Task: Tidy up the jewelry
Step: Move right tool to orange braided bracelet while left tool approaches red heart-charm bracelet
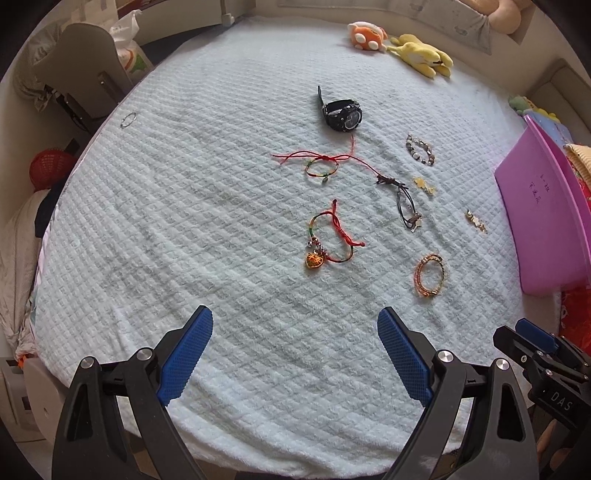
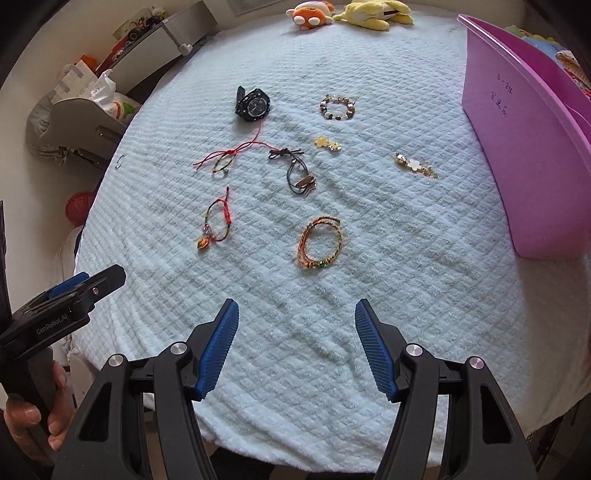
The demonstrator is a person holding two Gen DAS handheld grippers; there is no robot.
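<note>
Jewelry is seen spread across a pale quilted blanket (image 2: 388, 258), none of it held. The right gripper (image 2: 296, 314) is held wide apart over the blanket's near edge, with nothing between its blue pads (image 2: 218, 350). The left gripper (image 1: 295, 325) is likewise spread wide and holds nothing; it is also seen at 9 o'clock in the right wrist view.

From the right gripper outward, an orange beaded bracelet (image 2: 320, 242) is found nearest, at 12 o'clock. A red cord bracelet with a heart charm (image 2: 217, 221) lies at 11 o'clock, well apart from it. Farther out at 12 o'clock a dark cord bracelet (image 2: 297, 171) is laid, and beside it at 11 o'clock a knotted red string bracelet (image 2: 231, 155), whose loose end runs up toward a black watch (image 2: 253, 105). A small gold flower charm (image 2: 327, 144) and a stone-bead bracelet (image 2: 338, 107) are placed at 12 to 1 o'clock. A gold flower clip (image 2: 416, 165) lies at 1 o'clock, near a pink bin (image 2: 517, 155) standing at 2 o'clock. A thin metal ring (image 2: 120, 161) is set alone at 10 o'clock by the blanket's edge. Two plush toys (image 2: 351, 14) rest at the far edge.
</note>
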